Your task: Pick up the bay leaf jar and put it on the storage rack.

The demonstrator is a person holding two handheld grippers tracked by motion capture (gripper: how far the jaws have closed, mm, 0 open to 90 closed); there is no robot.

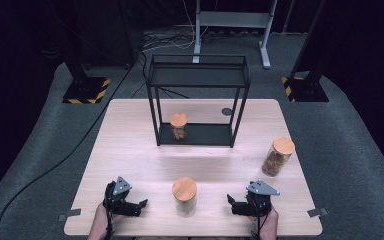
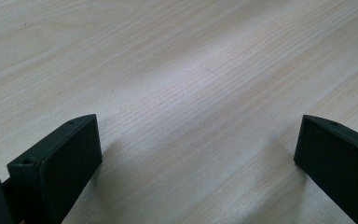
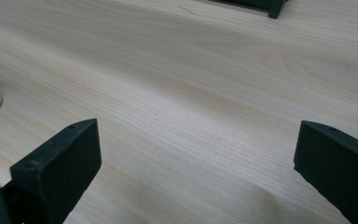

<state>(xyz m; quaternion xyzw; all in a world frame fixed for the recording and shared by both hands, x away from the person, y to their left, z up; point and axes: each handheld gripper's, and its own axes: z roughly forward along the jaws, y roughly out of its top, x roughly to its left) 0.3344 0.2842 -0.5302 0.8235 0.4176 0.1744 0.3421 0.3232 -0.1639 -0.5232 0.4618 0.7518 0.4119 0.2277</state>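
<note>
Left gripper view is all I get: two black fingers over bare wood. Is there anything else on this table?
Observer: Yes. A jar with a wooden lid stands between the left gripper and the right gripper.
Operator: Is either one holding it?
Observer: No. Both are open and apart from it, one on each side.
Operator: Any more jars?
Observer: Two. A second jar stands near the right edge, and a third jar sits on the bottom shelf of a black rack at the far side.
</note>
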